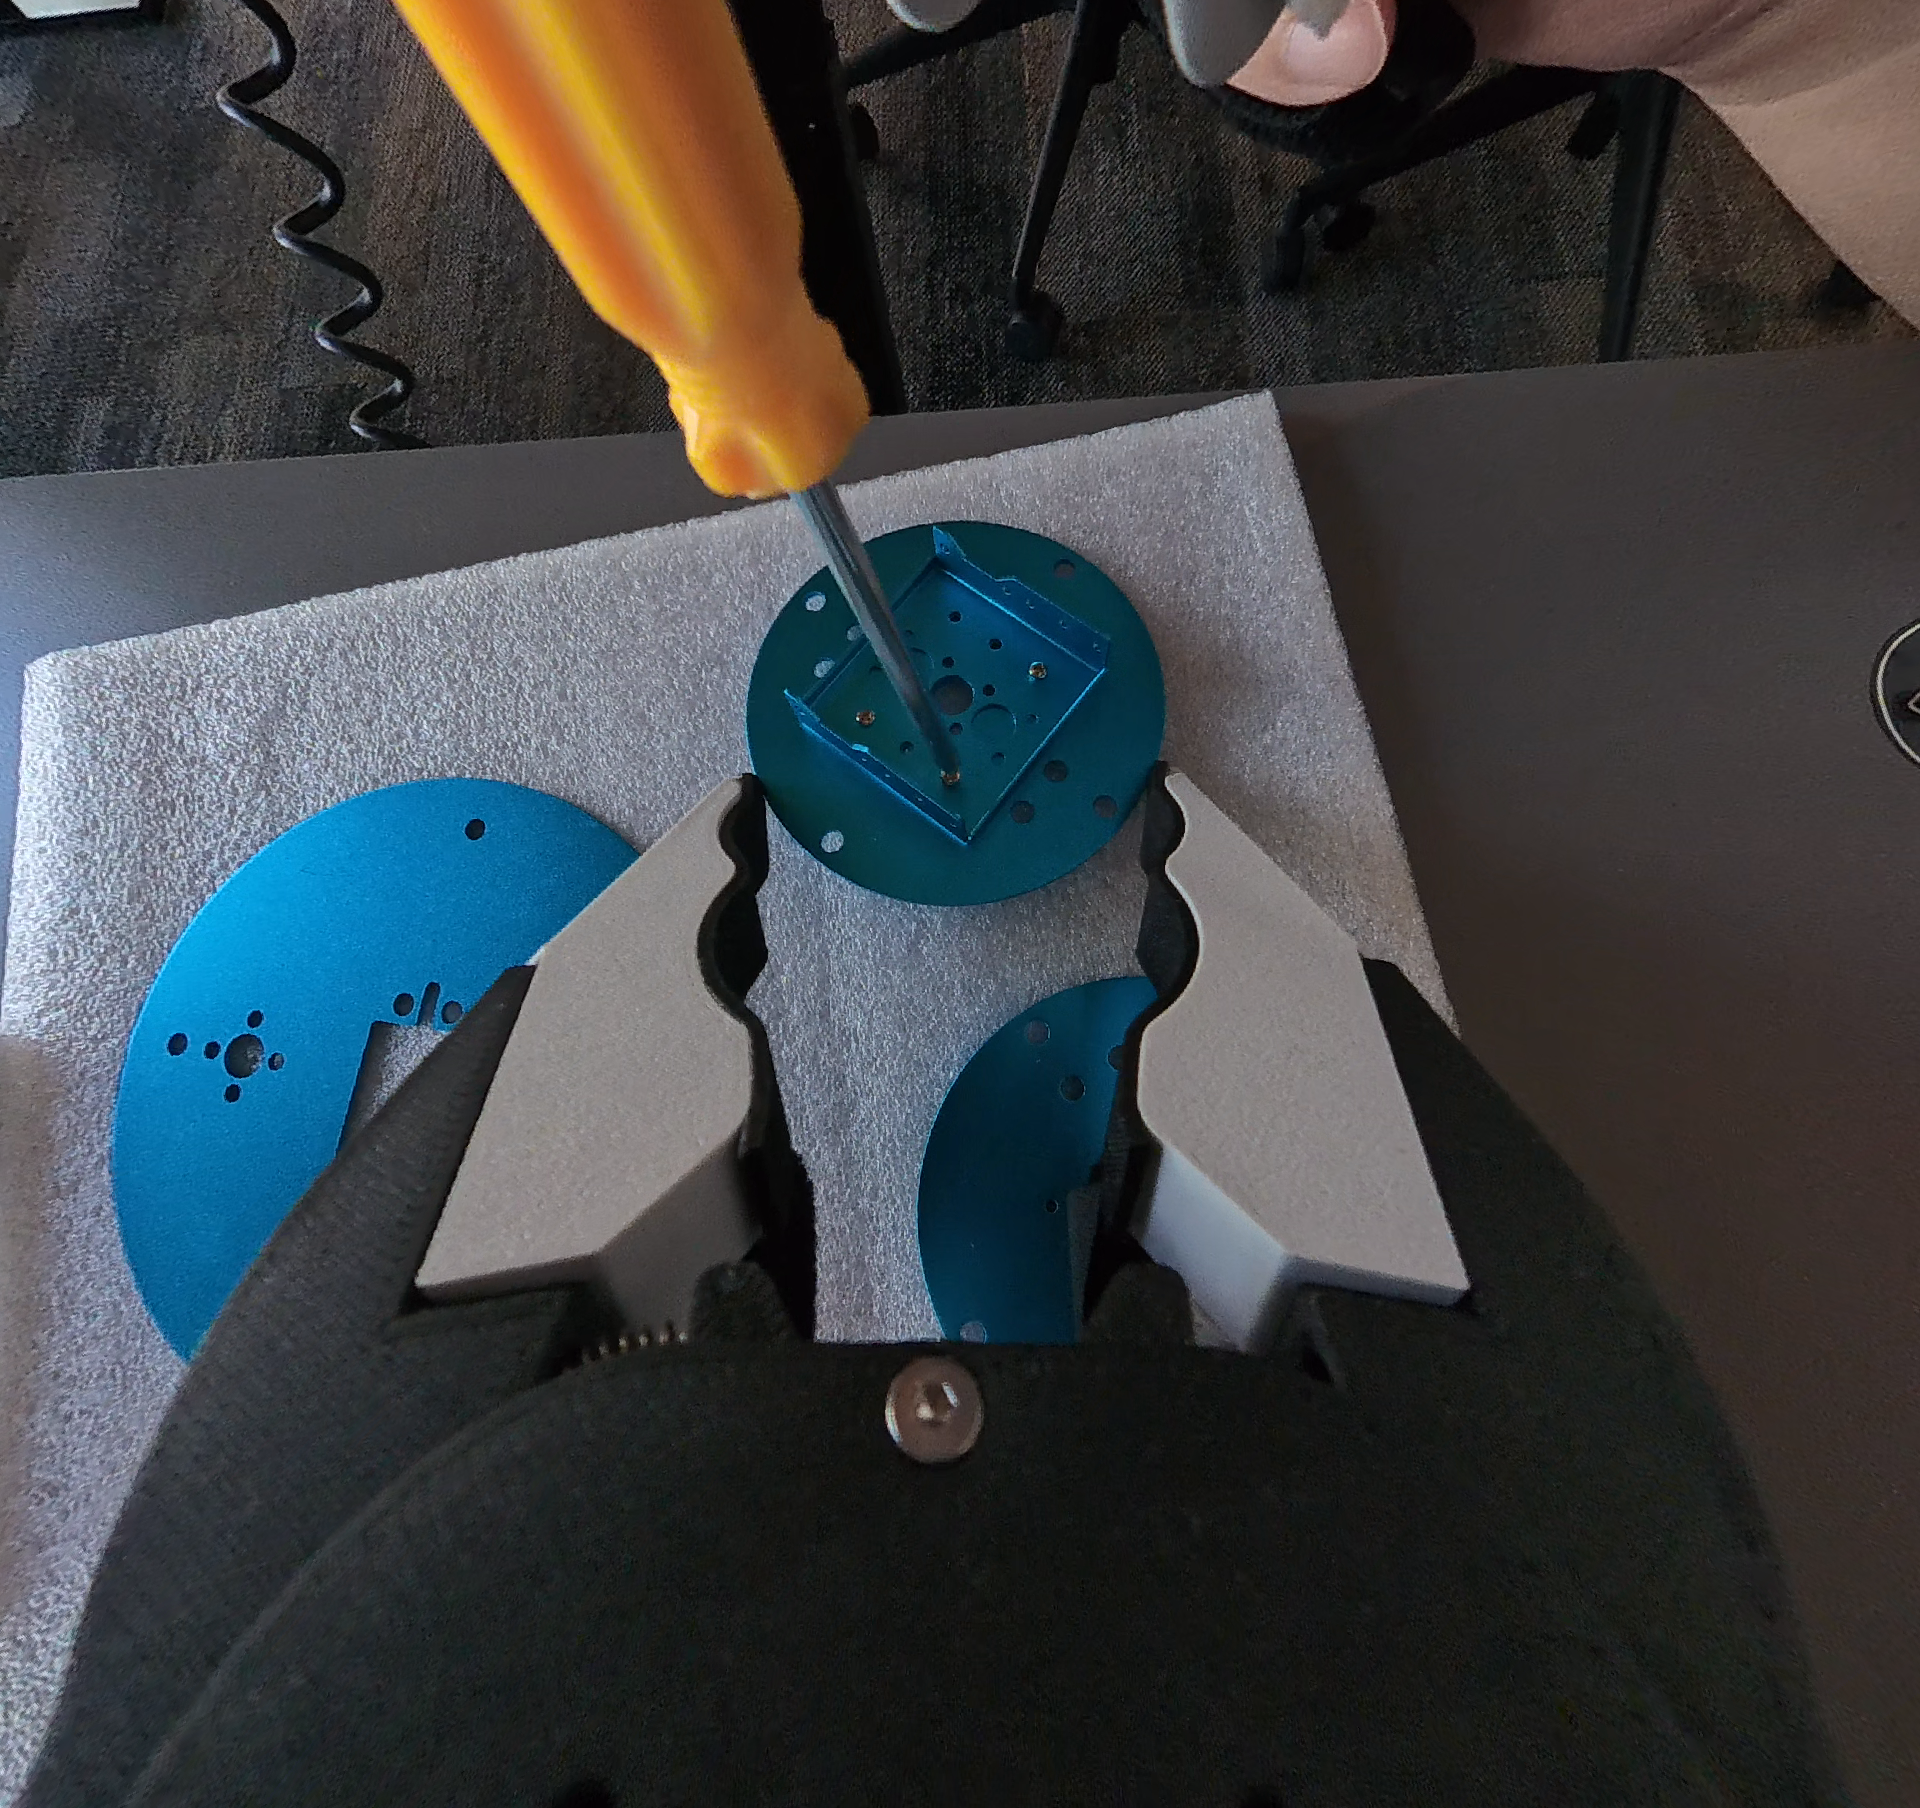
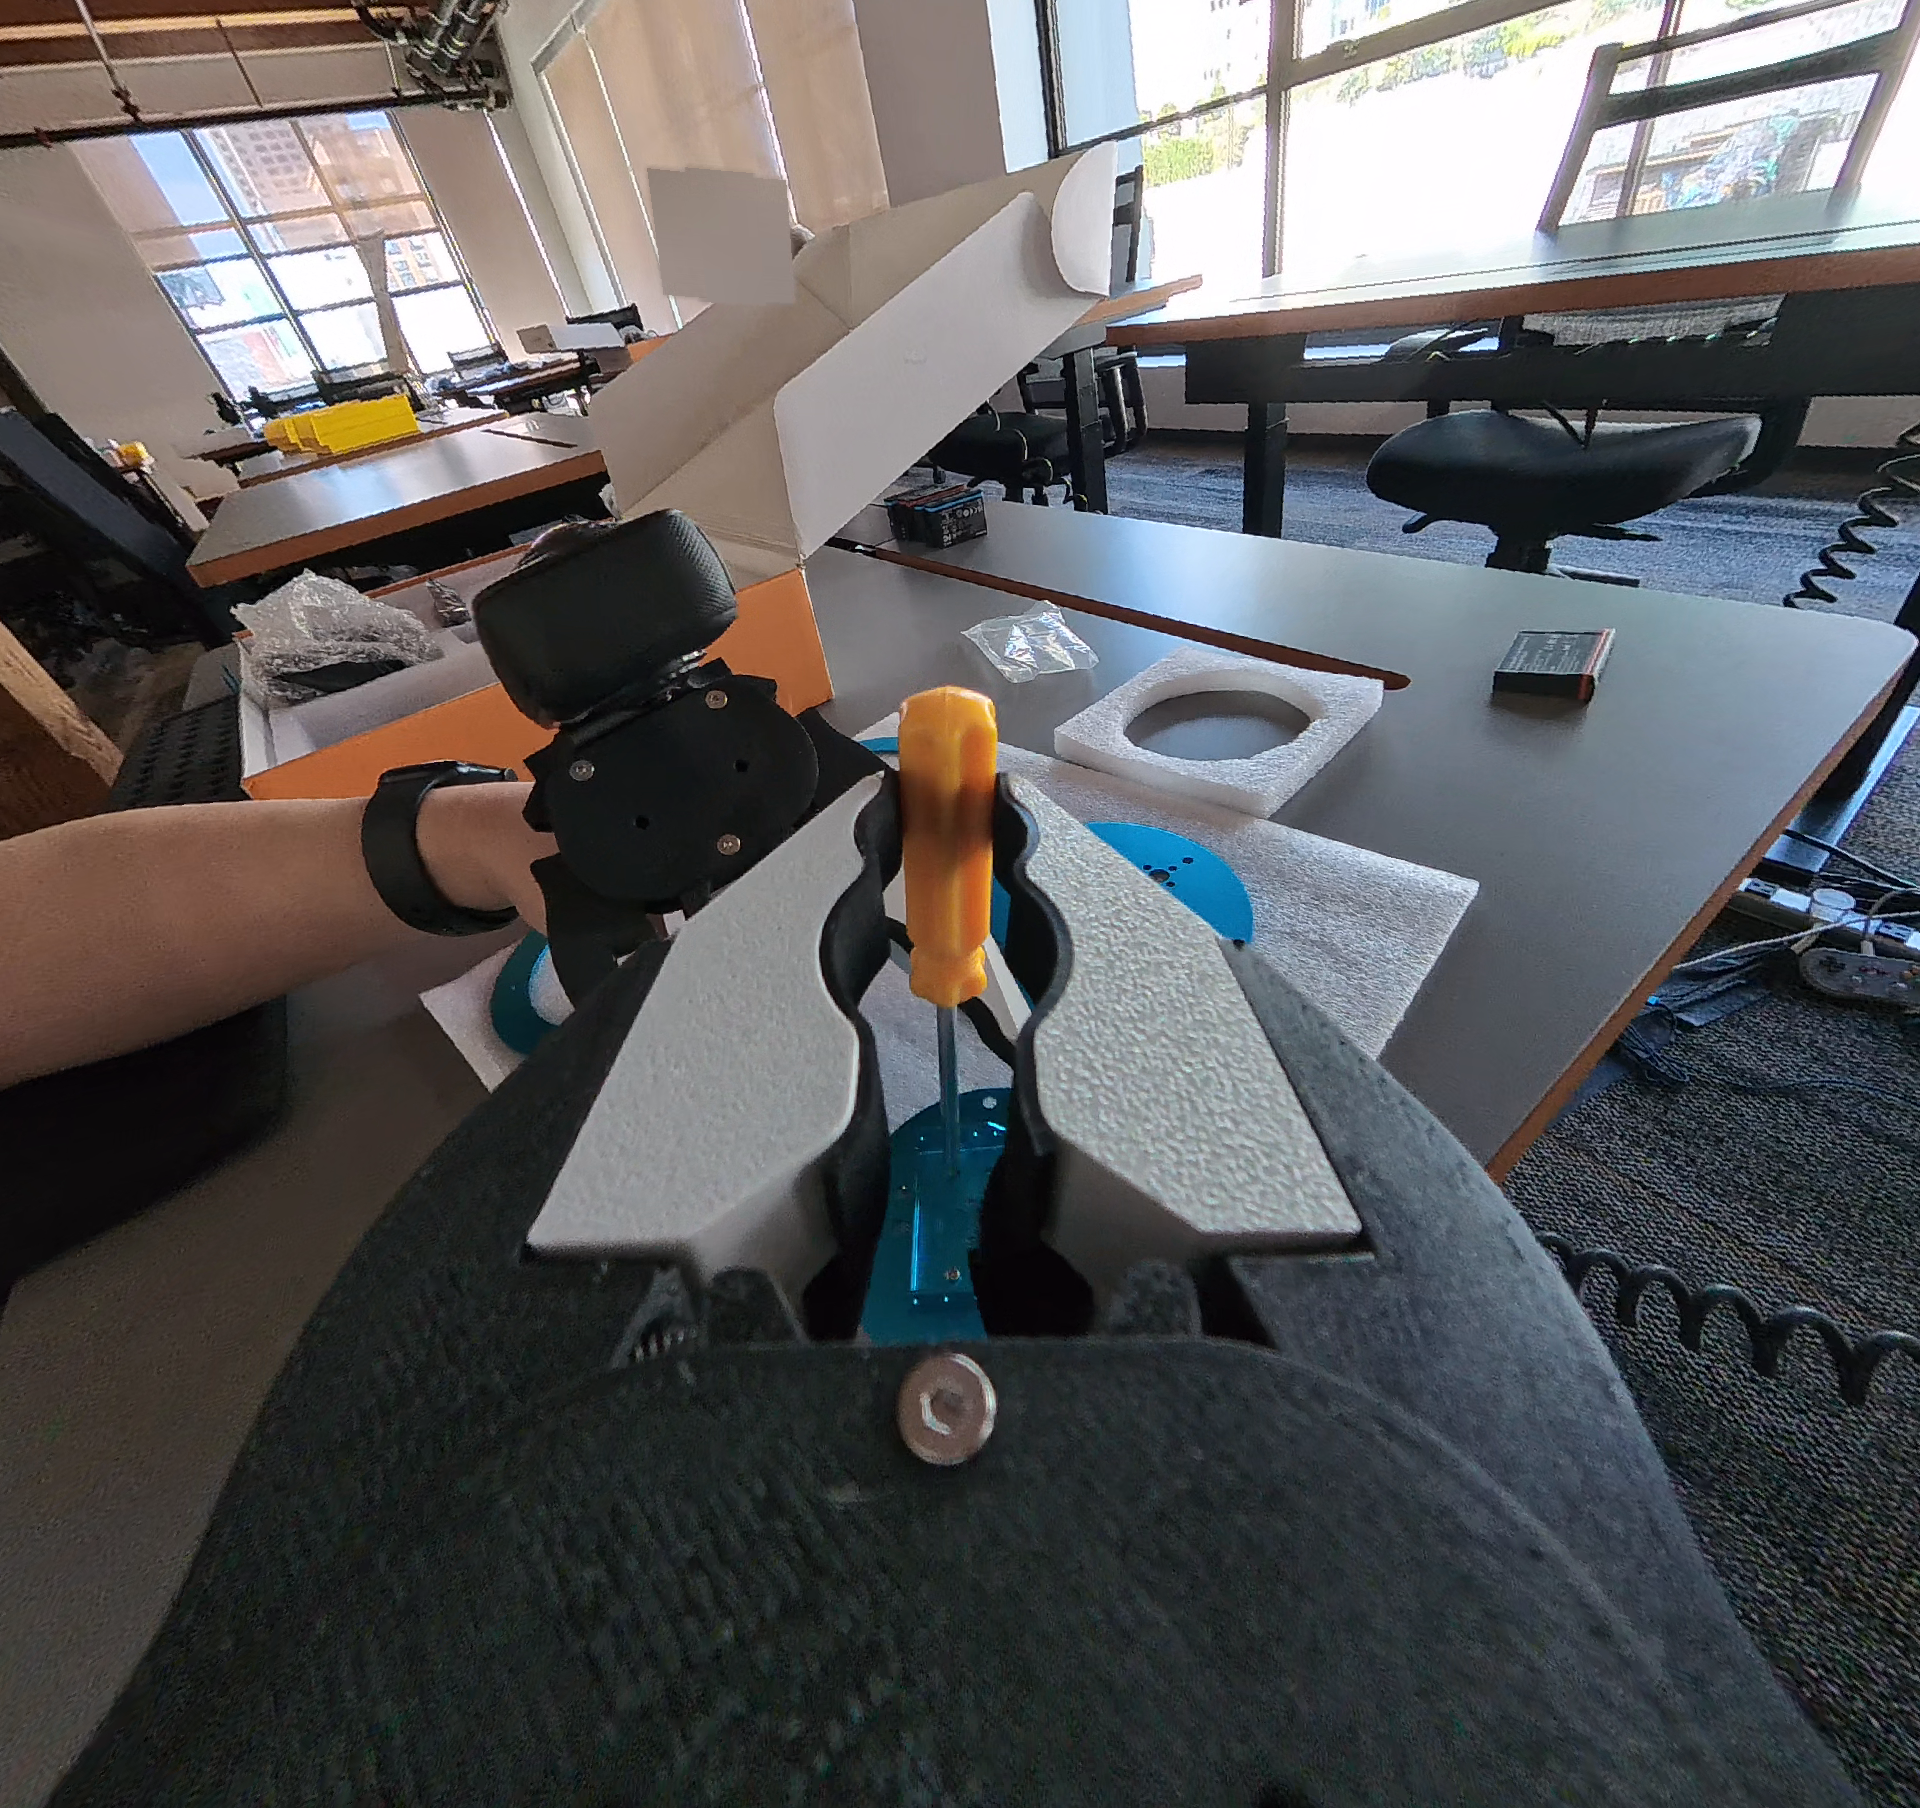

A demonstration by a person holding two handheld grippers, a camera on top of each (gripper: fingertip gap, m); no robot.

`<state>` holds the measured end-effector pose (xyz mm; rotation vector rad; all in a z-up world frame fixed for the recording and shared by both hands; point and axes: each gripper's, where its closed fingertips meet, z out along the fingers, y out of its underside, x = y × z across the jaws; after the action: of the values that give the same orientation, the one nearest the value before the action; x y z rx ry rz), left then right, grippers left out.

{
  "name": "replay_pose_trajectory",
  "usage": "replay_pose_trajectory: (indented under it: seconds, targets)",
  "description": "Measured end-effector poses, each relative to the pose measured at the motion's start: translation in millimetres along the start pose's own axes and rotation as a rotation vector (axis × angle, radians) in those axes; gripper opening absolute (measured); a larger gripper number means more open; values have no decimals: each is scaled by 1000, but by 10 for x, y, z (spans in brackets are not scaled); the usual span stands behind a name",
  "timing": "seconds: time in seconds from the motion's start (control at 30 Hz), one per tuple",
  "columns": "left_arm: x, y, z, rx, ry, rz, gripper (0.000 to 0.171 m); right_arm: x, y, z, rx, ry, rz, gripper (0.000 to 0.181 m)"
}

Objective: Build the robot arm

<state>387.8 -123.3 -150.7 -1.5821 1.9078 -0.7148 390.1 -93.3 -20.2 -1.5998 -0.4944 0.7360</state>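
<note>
Gripping: the right gripper (image 2: 948, 802) has its jaws closed on the yellow-orange plastic handle of a screwdriver (image 2: 945, 865), held roughly upright between the dark wavy pads; the steel shaft runs down from the handle between the jaws.
Screwdriver tip: it sits on a small brass screw (image 1: 948, 776) in the near corner of a blue square metal bracket (image 1: 951, 693); the bracket lies on a small round blue perforated metal disc (image 1: 1029, 844); two more brass screws show in the bracket.
Left gripper (image 1: 954, 802): jaws spread wide and holding nothing; the fingertips flank the near edge of the small disc, one on each side; whether they touch its rim, I cannot tell.
Beside the left jaws: a large round blue metal plate (image 1: 312, 1010) lies partly under the left finger; another blue round plate (image 1: 1023, 1166) lies partly under the right finger.
Underneath: a white foam sheet (image 1: 520, 678) carries all the blue parts; it rests on a grey desk (image 1: 1610, 719).
Beyond the right jaws: a white foam square with a round cut-out (image 2: 1216, 730); a crumpled clear plastic bag (image 2: 1029, 638); a small dark rectangular block (image 2: 1553, 662); an open orange-and-white cardboard box (image 2: 790, 428) behind the left gripper.
</note>
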Motion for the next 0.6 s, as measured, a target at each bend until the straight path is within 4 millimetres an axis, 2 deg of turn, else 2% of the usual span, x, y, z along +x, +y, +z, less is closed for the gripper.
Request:
replay_pose_trajectory:
  seconds: [0.6]
  targets:
    - [2,-30,-11,11,15,-30,71,-25,-3,-13,0,-18,-27,15]
